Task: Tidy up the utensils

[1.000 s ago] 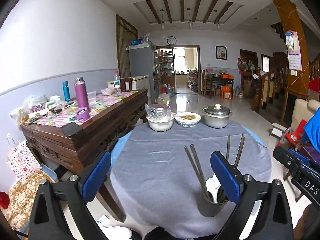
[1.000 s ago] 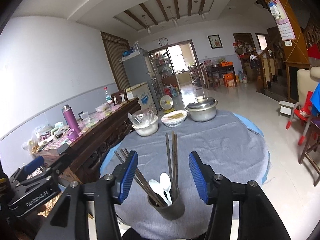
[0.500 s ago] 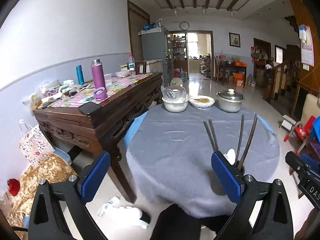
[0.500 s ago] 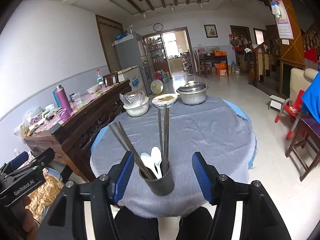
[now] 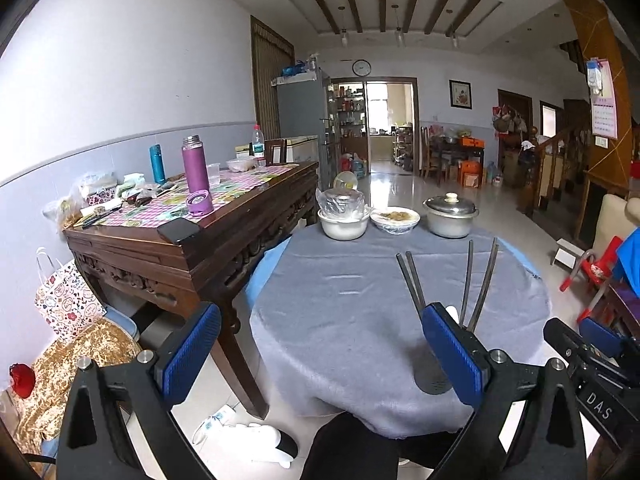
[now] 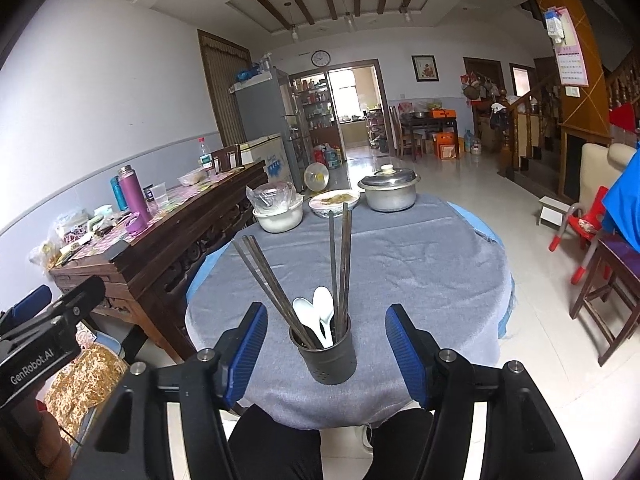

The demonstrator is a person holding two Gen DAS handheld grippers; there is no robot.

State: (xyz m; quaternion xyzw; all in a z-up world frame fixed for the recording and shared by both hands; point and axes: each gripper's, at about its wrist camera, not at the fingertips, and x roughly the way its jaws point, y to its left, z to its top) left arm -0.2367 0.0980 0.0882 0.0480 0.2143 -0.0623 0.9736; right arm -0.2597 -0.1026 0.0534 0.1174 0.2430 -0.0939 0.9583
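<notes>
A dark utensil holder [image 6: 323, 354] stands upright near the front edge of the grey-clothed round tabletop [image 6: 420, 264], holding four dark chopsticks [image 6: 340, 264] and two white spoons [image 6: 320, 312]. The right gripper [image 6: 326, 350] has its fingers spread wide on either side of the holder, gripping nothing. The left gripper [image 5: 320, 352] is likewise wide open and empty. Three dishes sit at the far edge: a white bowl [image 6: 278, 216], a plate [image 6: 334, 202] and a lidded pot [image 6: 389, 190].

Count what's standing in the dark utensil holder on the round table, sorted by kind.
Chopsticks: 4
White spoons: 2
Total: 6, all in the utensil holder.
</notes>
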